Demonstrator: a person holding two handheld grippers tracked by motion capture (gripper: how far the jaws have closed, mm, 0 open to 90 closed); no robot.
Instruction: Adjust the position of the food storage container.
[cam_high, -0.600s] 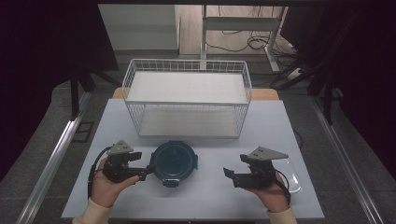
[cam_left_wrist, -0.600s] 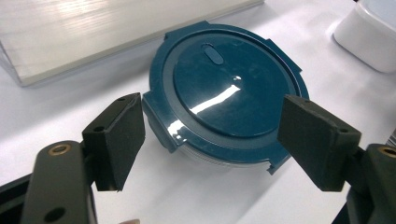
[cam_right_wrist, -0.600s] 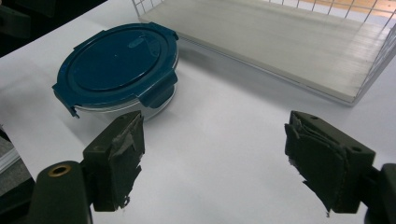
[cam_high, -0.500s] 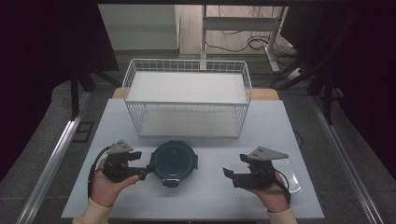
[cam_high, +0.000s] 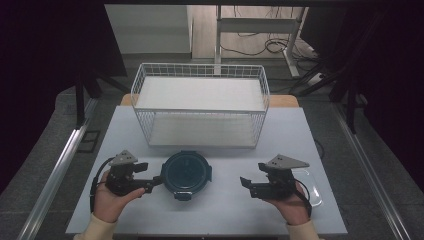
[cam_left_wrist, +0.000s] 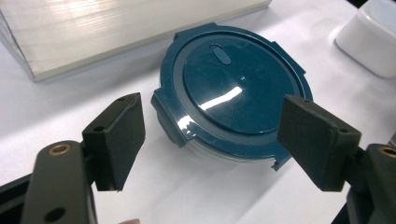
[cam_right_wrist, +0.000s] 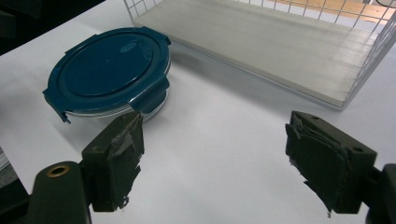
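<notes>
Left gripper (cam_high: 152, 183) sits at the left of the white table (cam_high: 300, 130), jaws spread wide with nothing between them, tips just beside the round container with the dark blue lid (cam_high: 186, 172) — not pinching it. That container rests lid-on at the table's near middle, right in front of the white wire basket (cam_high: 200, 107). Over on the right, the right gripper (cam_high: 246, 184) is also wide open and empty — well apart from the container, pointing toward it.
</notes>
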